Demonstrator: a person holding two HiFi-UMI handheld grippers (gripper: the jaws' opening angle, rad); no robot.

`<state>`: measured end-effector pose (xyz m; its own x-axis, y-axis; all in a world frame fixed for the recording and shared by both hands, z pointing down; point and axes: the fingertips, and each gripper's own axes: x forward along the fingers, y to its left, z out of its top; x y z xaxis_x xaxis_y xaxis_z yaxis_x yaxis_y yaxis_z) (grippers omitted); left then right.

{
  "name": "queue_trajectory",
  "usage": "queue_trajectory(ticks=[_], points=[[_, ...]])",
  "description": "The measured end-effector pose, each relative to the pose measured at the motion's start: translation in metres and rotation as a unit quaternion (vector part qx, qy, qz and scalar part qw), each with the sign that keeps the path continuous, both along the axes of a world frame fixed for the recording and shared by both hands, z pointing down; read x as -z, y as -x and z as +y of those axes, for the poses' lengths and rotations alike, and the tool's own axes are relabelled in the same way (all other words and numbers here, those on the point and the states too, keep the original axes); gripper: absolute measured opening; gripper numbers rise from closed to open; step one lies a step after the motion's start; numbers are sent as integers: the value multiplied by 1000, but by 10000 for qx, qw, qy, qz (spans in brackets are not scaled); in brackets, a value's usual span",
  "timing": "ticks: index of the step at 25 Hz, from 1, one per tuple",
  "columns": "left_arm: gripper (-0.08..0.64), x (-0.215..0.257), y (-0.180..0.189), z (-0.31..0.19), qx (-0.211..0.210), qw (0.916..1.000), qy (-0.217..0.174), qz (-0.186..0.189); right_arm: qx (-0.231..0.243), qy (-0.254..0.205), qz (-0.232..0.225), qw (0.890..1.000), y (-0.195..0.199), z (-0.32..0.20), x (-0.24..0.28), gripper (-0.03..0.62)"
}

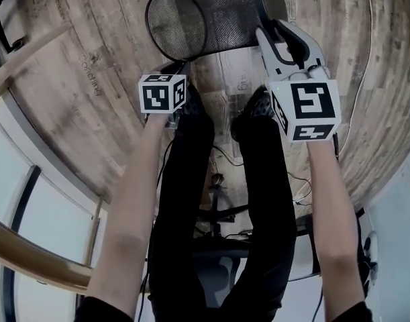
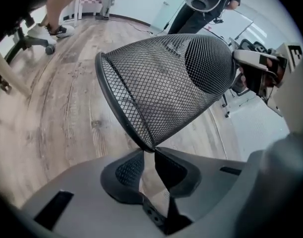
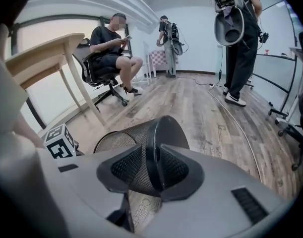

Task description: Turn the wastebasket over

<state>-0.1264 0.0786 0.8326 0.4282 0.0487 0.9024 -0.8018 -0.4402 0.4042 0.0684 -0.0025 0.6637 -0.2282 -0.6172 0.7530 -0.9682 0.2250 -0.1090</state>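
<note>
A black mesh wastebasket (image 1: pixel 211 15) hangs on its side above the wooden floor, with its open mouth toward the left of the head view. My left gripper (image 1: pixel 182 64) is shut on the lower rim of the mouth; in the left gripper view the rim edge (image 2: pixel 147 144) runs into the narrow gap between the pads. My right gripper (image 1: pixel 266 25) sits at the closed base end. In the right gripper view the solid base band (image 3: pixel 153 138) stands between its pads, which press on it from both sides. The basket's inside looks empty.
My own dark-trousered legs (image 1: pixel 191 180) and an office chair base (image 1: pixel 221 213) are below me. A wooden table (image 3: pixel 42 58) stands left. A seated person (image 3: pixel 111 48) and two standing people (image 3: pixel 240 38) are farther off. A cable (image 3: pixel 235 123) lies on the floor.
</note>
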Motion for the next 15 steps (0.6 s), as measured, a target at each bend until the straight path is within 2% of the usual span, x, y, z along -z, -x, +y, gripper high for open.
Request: queue_trajectory(ticks=[6, 11, 15], points=[[83, -4, 9, 4, 81, 10000, 18, 27, 506, -265, -41, 9984, 30, -16, 13, 115], [103, -4, 21, 4, 285, 9996, 73, -32, 745, -269, -197, 9967, 47, -22, 15, 104], [100, -9, 27, 12, 179, 9996, 211, -88, 967, -304, -302, 9944, 63, -22, 21, 101]])
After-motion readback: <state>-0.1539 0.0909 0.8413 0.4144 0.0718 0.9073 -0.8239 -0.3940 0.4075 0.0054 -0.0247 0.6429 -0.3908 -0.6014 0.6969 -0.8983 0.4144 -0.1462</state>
